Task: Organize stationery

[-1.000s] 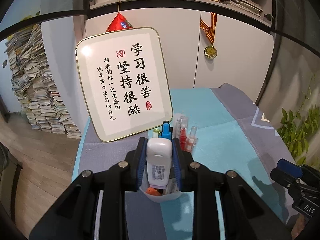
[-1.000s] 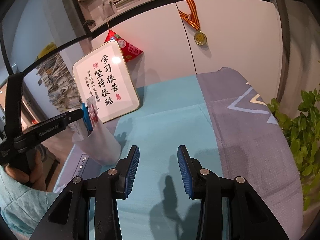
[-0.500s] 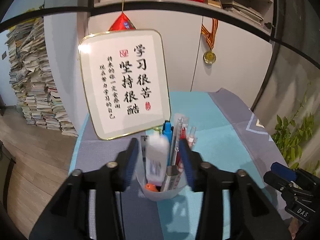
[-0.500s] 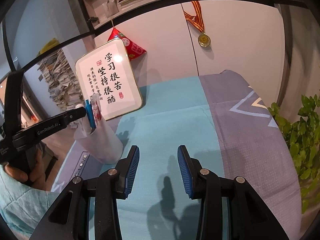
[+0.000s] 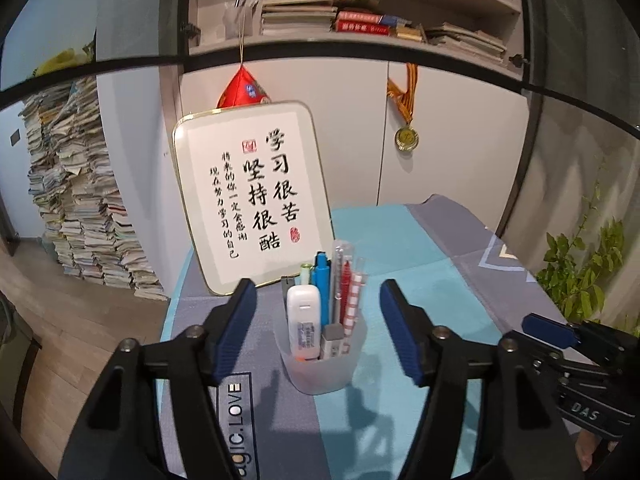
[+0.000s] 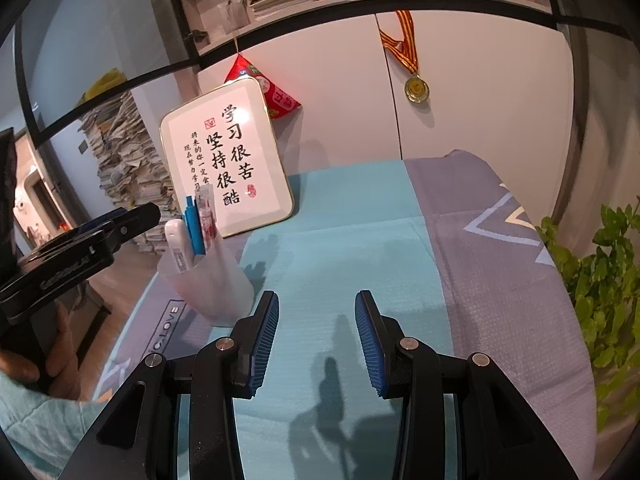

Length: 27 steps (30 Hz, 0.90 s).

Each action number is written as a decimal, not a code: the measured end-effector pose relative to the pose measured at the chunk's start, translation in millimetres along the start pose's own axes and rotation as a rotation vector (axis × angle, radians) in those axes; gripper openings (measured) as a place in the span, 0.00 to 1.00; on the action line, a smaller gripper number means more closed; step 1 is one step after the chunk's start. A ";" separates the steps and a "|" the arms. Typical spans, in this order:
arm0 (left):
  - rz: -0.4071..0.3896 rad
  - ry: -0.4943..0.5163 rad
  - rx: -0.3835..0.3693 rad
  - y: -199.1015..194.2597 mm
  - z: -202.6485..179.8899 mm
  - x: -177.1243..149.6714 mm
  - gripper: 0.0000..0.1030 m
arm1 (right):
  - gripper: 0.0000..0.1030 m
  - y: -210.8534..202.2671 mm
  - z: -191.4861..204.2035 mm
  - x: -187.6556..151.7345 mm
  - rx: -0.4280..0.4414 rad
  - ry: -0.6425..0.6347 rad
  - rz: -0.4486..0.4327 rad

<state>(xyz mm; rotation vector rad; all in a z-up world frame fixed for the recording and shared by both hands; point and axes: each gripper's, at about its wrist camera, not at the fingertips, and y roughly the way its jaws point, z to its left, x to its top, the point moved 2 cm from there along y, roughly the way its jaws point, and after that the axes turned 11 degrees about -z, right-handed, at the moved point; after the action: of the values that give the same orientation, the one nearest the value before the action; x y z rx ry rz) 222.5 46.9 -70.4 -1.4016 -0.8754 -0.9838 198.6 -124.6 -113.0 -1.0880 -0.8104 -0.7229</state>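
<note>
Left gripper [image 5: 318, 332]: our jaws are opening, the cup between them but untouched.
Right gripper [image 6: 317, 332]: we hold it parted and empty over the cloth.
Cup [image 5: 320, 368]: one, translucent, upright on the cloth; holds a white correction tape [image 5: 303, 320], a blue pen [image 5: 320, 280], further pens.
Cloth [image 6: 340, 248]: teal and grey, covering the table.
Room: one calligraphy board [image 5: 252, 192] behind the cup, one medal [image 5: 407, 138], one plant [image 6: 604, 280].

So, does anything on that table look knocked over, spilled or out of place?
Nothing stands out. The pen cup stands upright on the tablecloth with the stationery inside it, and the framed sign merely leans back against the cabinet.
</note>
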 end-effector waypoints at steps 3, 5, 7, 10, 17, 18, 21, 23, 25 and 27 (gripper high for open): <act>-0.033 0.016 -0.007 -15.8 -7.6 2.8 0.74 | 0.39 -10.2 3.4 3.6 -0.016 -0.019 -0.023; -0.056 0.027 -0.006 -26.6 -12.5 4.4 0.78 | 0.39 -18.4 5.8 6.3 -0.030 -0.030 -0.042; -0.076 0.034 -0.005 -37.6 -17.4 5.6 0.80 | 0.39 -28.3 8.4 9.1 -0.044 -0.040 -0.065; -0.091 0.028 -0.014 -51.8 -23.0 6.1 0.84 | 0.47 -47.1 12.3 12.3 -0.069 -0.061 -0.101; -0.119 0.018 -0.029 -85.1 -32.8 8.6 0.91 | 0.59 -101.4 19.9 26.3 -0.151 -0.111 -0.223; -0.128 0.014 -0.030 -90.8 -33.8 9.2 0.93 | 0.61 -109.8 20.7 28.6 -0.161 -0.113 -0.237; -0.170 0.006 -0.031 -114.6 -39.1 11.4 0.99 | 0.72 -131.6 23.0 32.4 -0.201 -0.119 -0.274; -0.185 0.011 -0.039 -126.8 -43.5 10.5 0.99 | 0.74 -148.8 25.6 33.5 -0.221 -0.125 -0.307; -0.198 0.015 -0.047 -140.3 -48.4 8.5 0.99 | 0.75 -163.1 27.3 32.9 -0.236 -0.124 -0.320; -0.210 0.017 -0.056 -154.0 -52.1 6.4 0.99 | 0.76 -175.3 28.2 31.1 -0.241 -0.114 -0.323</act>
<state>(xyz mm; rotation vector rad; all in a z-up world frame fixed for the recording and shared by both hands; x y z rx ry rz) 78.2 5.0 -7.7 -1.3651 -1.0040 -1.1850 63.3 -154.3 2.4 -1.2366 -1.0295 -1.0582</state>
